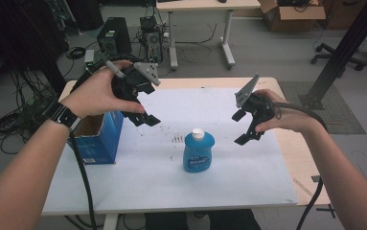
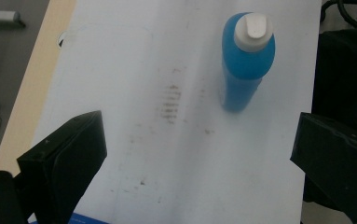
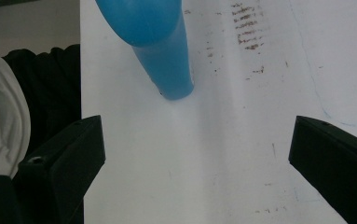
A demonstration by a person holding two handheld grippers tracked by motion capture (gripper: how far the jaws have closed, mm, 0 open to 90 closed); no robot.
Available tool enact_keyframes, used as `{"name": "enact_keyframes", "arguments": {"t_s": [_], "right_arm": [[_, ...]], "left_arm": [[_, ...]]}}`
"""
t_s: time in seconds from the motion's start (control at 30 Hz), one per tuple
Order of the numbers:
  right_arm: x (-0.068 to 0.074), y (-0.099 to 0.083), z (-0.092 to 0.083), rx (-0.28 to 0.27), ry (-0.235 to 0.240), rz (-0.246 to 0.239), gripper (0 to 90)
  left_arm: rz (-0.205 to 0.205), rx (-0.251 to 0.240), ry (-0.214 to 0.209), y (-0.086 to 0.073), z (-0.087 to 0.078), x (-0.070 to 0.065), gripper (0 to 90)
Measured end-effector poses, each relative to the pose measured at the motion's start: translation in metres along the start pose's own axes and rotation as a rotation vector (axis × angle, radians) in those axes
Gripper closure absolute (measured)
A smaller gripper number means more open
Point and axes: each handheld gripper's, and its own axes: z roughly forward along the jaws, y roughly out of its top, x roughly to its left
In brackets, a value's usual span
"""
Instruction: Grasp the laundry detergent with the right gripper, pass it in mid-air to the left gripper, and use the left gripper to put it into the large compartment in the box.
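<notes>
A blue bottle (image 1: 198,152) with a white cap stands upright near the middle of the white table sheet (image 1: 171,187). My left gripper (image 1: 144,118) hangs above the table to the bottle's upper left, open with nothing between its jaws. To the bottle's right my right gripper (image 1: 241,127) is also open and empty, held above the sheet. The left gripper view looks down on the bottle (image 2: 246,60) ahead of wide-apart jaws, the gripper (image 2: 199,154) well short of it. In the right gripper view the bottle (image 3: 162,46) rises at the top left, beyond the open gripper (image 3: 195,158).
An open blue cardboard box (image 1: 95,136) sits at the table's left edge under my left wrist. Brown smudges (image 1: 177,139) mark the sheet behind the bottle. Bare wood (image 1: 296,158) runs along the table's right edge. Cables, a computer tower and another desk lie on the floor beyond.
</notes>
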Motion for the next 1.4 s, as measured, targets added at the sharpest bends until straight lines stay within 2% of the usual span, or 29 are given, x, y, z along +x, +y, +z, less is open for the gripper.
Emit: {"name": "enact_keyframes", "arguments": {"t_s": [0.17,0.47,0.57,0.8,0.83,0.97,1.0,1.2,1.3,1.4], "right_arm": [[0.000,0.001,-0.004,-0.023,-0.002,-0.006,3.6],[0.002,0.004,-0.013,-0.097,-0.005,-0.039,3.1],[0.002,0.004,-0.013,-0.143,0.003,-0.056,3.2],[0.003,0.004,-0.010,-0.212,0.016,-0.077,3.2],[0.004,0.003,-0.009,-0.237,0.021,-0.079,3.1],[0.004,0.002,-0.005,-0.271,0.026,-0.081,2.8],[0.004,0.002,-0.001,-0.294,0.037,-0.086,2.9],[0.005,0.002,0.010,-0.322,0.054,-0.093,2.9],[0.006,0.003,0.021,-0.361,0.079,-0.093,2.9],[0.005,0.002,0.029,-0.367,0.087,-0.089,3.0]], "left_arm": [[-0.003,-0.002,-0.001,-0.001,-0.001,0.000,3.6],[-0.009,-0.005,-0.002,-0.001,0.000,-0.001,3.6],[-0.012,0.003,0.003,-0.001,0.001,-0.001,3.6],[-0.015,0.002,0.006,0.000,0.000,-0.003,3.6],[-0.017,0.002,0.007,0.000,0.000,-0.004,3.6],[-0.021,0.007,0.009,0.001,0.001,-0.006,3.6],[-0.021,0.008,0.009,0.001,0.001,-0.007,3.6],[-0.027,0.008,0.010,-0.001,0.000,-0.010,3.6],[-0.030,0.007,0.012,-0.002,0.000,-0.012,3.6],[-0.033,0.010,0.010,-0.003,0.001,-0.013,3.6]]}}
